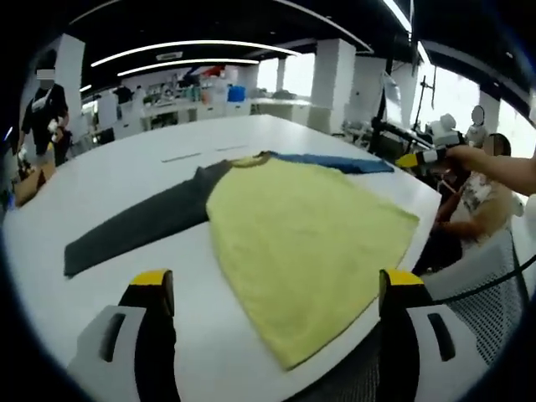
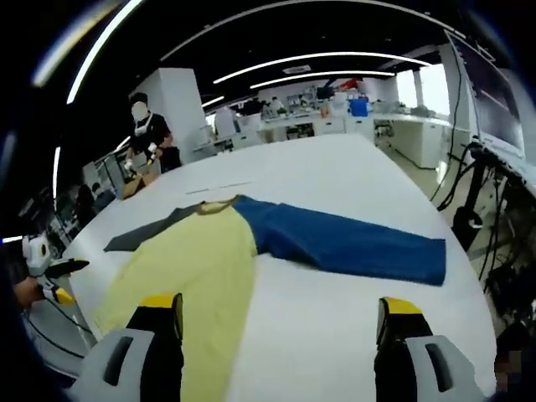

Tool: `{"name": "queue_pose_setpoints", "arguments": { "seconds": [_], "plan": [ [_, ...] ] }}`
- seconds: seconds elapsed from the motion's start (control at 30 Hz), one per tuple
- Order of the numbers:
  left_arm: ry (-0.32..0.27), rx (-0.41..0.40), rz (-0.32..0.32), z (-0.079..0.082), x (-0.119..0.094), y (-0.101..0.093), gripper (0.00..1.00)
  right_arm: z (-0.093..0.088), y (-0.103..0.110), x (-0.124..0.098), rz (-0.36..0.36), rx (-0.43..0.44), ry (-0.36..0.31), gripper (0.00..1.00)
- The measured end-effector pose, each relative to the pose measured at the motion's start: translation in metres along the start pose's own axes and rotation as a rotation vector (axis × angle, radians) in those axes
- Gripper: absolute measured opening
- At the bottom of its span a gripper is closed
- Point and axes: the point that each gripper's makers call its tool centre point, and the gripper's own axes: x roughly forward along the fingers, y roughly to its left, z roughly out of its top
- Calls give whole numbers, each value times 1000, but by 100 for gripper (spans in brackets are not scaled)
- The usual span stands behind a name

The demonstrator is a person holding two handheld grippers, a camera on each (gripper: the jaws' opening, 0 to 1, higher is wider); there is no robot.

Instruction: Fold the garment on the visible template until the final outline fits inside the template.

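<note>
While both tongs gape apart, garment (image 1: pixel 301 234) flat on table (image 1: pixel 126 167), just ahead of each.

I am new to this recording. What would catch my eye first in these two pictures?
A yellow shirt lies spread flat on the white table. Its blue sleeve stretches to one side and its dark grey sleeve to the other. Both grippers hover open above the table edge.

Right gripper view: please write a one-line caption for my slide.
Open right tongs hover over a white table where a yellow shirt lies flat, its blue sleeve spread out.
</note>
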Motion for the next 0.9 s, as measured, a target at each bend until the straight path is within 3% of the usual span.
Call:
{"name": "queue_pose_setpoints", "arguments": {
  "seconds": [0.5,0.57,0.6,0.9],
  "plan": [
    [-34,19,-39,11,4,-1,99,22,-85,15,-164,55,-16,88],
    [-34,20,-48,11,4,-2,99,20,-93,17,-184,58,-8,88],
    [-37,22,-55,12,5,-4,99,18,-110,22,-199,61,4,88],
    [-30,-7,-61,11,8,-5,99,3,-154,39,-249,114,43,82]
  ]
}}
